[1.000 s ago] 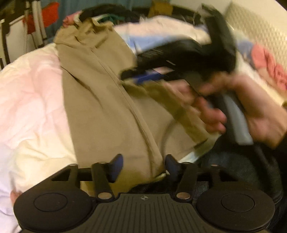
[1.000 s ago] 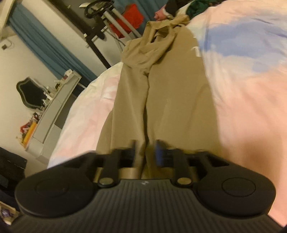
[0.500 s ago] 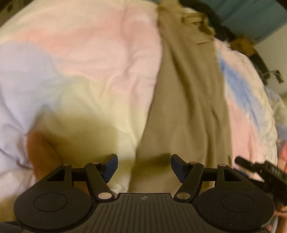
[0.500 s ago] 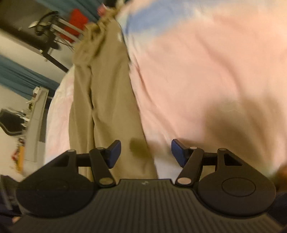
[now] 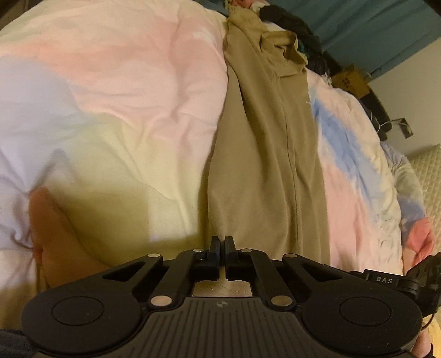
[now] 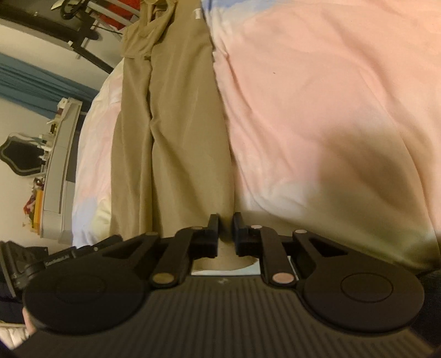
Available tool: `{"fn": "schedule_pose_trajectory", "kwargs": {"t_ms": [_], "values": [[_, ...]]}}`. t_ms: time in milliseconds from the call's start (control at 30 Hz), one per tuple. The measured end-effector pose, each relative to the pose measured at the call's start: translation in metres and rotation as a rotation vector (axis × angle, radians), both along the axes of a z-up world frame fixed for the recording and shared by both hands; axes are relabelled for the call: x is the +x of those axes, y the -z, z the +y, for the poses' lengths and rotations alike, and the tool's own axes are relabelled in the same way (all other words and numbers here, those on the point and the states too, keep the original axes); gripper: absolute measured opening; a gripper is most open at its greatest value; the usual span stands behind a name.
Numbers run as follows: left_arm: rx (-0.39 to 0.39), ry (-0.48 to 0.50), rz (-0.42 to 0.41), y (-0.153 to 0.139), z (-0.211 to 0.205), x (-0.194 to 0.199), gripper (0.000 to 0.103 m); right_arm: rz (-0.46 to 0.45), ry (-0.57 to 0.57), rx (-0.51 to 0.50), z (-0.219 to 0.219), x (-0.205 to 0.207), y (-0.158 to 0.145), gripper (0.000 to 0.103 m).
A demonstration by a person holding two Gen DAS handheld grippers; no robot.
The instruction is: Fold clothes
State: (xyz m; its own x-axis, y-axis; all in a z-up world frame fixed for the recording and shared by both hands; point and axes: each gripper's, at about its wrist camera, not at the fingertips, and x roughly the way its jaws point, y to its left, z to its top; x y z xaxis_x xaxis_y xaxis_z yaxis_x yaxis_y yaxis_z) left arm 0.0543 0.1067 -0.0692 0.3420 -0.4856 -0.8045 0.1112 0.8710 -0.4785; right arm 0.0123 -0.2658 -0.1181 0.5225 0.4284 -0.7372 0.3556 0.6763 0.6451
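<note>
Trousers: khaki trousers [image 5: 264, 154] lie stretched out lengthwise on the bed, folded leg over leg into one long narrow strip, the near end at both claws and the bunched far end toward the clothes pile.
Left claw: left gripper [image 5: 221, 246] sits at the near left corner of the trousers, its two fingers pressed almost together with a thin edge of khaki cloth pinched between them.
Right claw: right gripper [image 6: 226, 223] sits at the near right corner of the same end, fingers drawn close with a narrow gap, and a fold of the trousers fills that gap, so it too is pinching the cloth.
Bed: quilt [image 5: 115, 91] in pale pink, yellow, lilac and blue, rumpled, under the whole length of the trousers.
Clothes pile: dark and coloured garments [image 5: 292, 22] heaped at the far end of the bed, touching the bunched end of the trousers.
Room: blue curtain [image 5: 372, 30] behind the pile; grey dresser [image 6: 59, 170] beside the bed in the right wrist view.
</note>
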Motion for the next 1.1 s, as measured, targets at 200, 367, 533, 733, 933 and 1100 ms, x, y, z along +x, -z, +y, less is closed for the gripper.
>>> {"fn": "schedule_pose_trajectory", "kwargs": {"t_ms": [200,367,533,733,933,1100], "values": [[0.014,-0.038,0.070,0.016,-0.005,0.015,0.027,0.052,-0.001,0.009,-0.001,0.009,0.006,0.026],[0.007,-0.030,0.126,0.027,-0.011,0.023,0.040,0.029,-0.063,0.011,0.008,0.011,0.006,0.051],[0.005,0.040,0.181,0.038,-0.014,0.022,0.044,0.039,-0.165,-0.029,0.023,0.022,0.007,0.062],[0.005,0.079,0.139,0.028,-0.015,0.011,0.008,0.029,-0.262,-0.189,0.044,0.020,-0.006,0.034],[-0.154,0.034,0.066,-0.003,0.012,0.001,0.004,-0.103,-0.181,-0.170,0.031,0.010,-0.057,0.011],[-0.326,-0.028,-0.024,-0.048,0.042,-0.001,0.004,-0.229,-0.103,-0.129,0.018,0.002,-0.106,0.011]]}}
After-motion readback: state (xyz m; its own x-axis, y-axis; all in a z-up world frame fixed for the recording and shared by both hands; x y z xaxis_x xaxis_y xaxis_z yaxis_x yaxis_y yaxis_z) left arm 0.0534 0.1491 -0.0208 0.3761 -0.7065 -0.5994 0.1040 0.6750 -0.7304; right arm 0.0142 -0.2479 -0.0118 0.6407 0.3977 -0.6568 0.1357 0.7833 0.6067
